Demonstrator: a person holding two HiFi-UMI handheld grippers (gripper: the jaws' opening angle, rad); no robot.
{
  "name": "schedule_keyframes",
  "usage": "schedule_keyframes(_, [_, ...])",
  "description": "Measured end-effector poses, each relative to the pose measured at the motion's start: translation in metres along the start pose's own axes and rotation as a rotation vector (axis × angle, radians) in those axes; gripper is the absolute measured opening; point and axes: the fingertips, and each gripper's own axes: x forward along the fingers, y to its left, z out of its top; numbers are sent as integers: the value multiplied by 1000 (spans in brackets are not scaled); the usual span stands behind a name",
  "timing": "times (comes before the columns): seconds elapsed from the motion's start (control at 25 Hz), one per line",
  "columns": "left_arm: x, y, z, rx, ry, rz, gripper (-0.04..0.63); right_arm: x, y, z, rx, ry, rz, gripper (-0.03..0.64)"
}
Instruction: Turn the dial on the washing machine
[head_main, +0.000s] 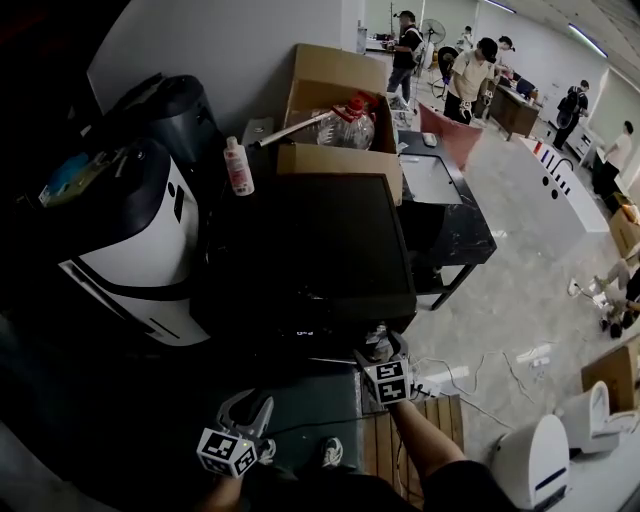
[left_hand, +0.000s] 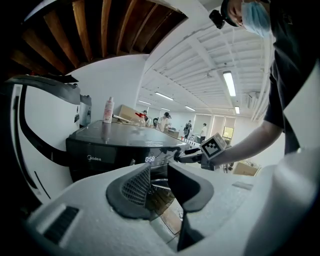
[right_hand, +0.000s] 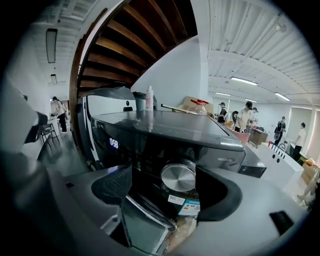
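Heavy fisheye warp, dark vignetted corners, murky head view, bright ceiling strip lights (left_hand: 229, 82), kinda blurry foreground.

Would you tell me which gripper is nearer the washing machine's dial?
Right. The right gripper sits at the dial, open fingers flanking it; the left gripper hangs back, off the machine.

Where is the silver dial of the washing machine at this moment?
In the right gripper view the dial sits on the washing machine's front panel, right of the lit display, between the open jaws of the right tool.
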Motion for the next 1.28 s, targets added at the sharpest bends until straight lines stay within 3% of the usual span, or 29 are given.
schedule_keyframes(0.52, [-7, -2, -17, -25, 14, 40, 100, 14, -7, -20, 66, 16, 4, 397])
schedule_keyframes(1.28, [-5, -10, -25, -17, 46, 22, 100, 32, -6, -39, 295, 42, 39, 408])
